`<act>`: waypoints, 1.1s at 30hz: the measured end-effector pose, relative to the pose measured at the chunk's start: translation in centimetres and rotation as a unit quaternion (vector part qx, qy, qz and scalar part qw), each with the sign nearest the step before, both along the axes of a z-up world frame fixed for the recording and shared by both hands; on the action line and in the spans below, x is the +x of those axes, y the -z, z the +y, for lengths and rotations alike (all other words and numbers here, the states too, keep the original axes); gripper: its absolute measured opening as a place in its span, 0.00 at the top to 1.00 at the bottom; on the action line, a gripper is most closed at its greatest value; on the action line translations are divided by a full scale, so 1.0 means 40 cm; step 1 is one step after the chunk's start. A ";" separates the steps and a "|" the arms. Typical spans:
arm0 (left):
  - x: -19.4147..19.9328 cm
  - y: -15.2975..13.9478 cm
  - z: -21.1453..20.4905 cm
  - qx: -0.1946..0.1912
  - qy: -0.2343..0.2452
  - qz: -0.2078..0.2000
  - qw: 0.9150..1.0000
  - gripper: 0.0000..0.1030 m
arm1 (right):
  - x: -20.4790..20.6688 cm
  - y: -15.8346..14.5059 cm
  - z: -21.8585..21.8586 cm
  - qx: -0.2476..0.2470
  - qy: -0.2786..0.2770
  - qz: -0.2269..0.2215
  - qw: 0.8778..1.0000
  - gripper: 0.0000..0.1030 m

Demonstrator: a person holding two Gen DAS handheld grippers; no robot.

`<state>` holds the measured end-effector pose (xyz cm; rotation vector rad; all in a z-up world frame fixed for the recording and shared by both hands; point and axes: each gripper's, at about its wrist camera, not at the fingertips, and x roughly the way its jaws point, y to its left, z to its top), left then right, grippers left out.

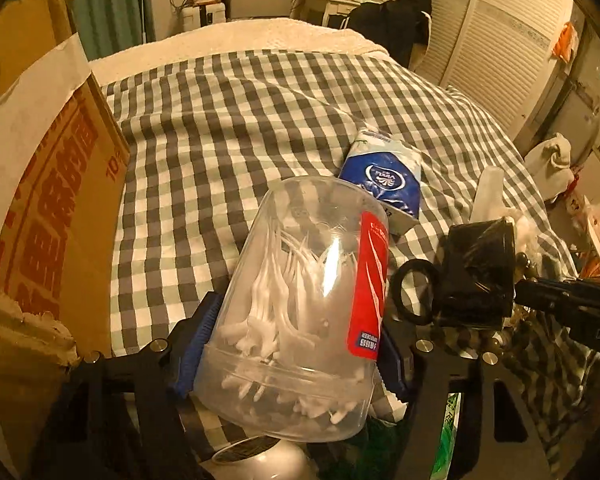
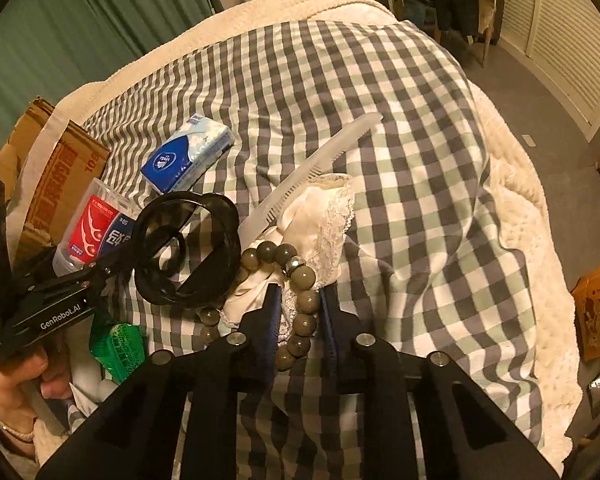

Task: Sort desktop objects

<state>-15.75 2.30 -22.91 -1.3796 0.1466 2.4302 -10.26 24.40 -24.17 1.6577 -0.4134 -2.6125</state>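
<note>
We see the left hand-held gripper [image 1: 296,344] through its own camera with its blue-padded fingers [image 1: 198,344] on either side of a clear plastic jar of floss picks [image 1: 300,316], which carries a red label and lies tilted on the checked bedspread [image 1: 228,120]. The pads sit right against the jar's walls, and this view shows the white picks inside; from the right wrist camera only the jar's labelled end peeks out behind the gripper's black body, and the fingers' contact is hidden there.

The right hand-held gripper [image 2: 298,296] shows best in its own view: the fingers are drawn close together with a strand of the grey bead bracelet [image 2: 304,300] between them, over a white lace-edged cloth [image 2: 320,216]. In the left view the beads are only dim shapes at the lower right, and the fingers cannot be made out.

A blue tissue pack [image 1: 384,176] lies just beyond the jar. A black tape roll [image 2: 188,248] rests between jar and bracelet. Only the right view shows the whole white comb [image 2: 320,168] leaning on the cloth, a green packet [image 2: 120,344], and the person's hand [image 2: 20,376] gripping the left tool. The cardboard box [image 1: 60,184] stands at the bed's left edge, large in the left view and small in the right.
</note>
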 end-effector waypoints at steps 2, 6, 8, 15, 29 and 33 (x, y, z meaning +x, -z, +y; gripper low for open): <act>0.004 -0.006 0.001 0.007 0.005 0.001 1.000 0.32 | 0.002 -0.003 0.003 -0.003 0.002 0.001 1.000 0.89; 0.027 -0.036 0.007 0.008 0.015 0.022 1.000 0.34 | 0.007 -0.016 0.005 -0.006 0.005 0.008 1.000 0.89; 0.039 -0.058 0.012 0.008 0.019 0.036 0.999 0.35 | 0.014 -0.030 0.008 -0.003 0.009 0.016 1.000 0.89; 0.073 -0.119 0.020 0.014 0.041 0.071 0.996 0.37 | 0.041 -0.091 0.010 0.015 0.022 0.053 0.998 0.89; 0.128 -0.216 -0.006 0.041 0.044 0.114 0.992 0.37 | 0.109 -0.219 0.005 0.016 0.042 0.146 0.988 0.89; 0.156 -0.251 -0.016 0.049 0.050 0.127 0.989 0.37 | 0.109 -0.209 -0.007 0.017 0.038 0.139 0.989 0.89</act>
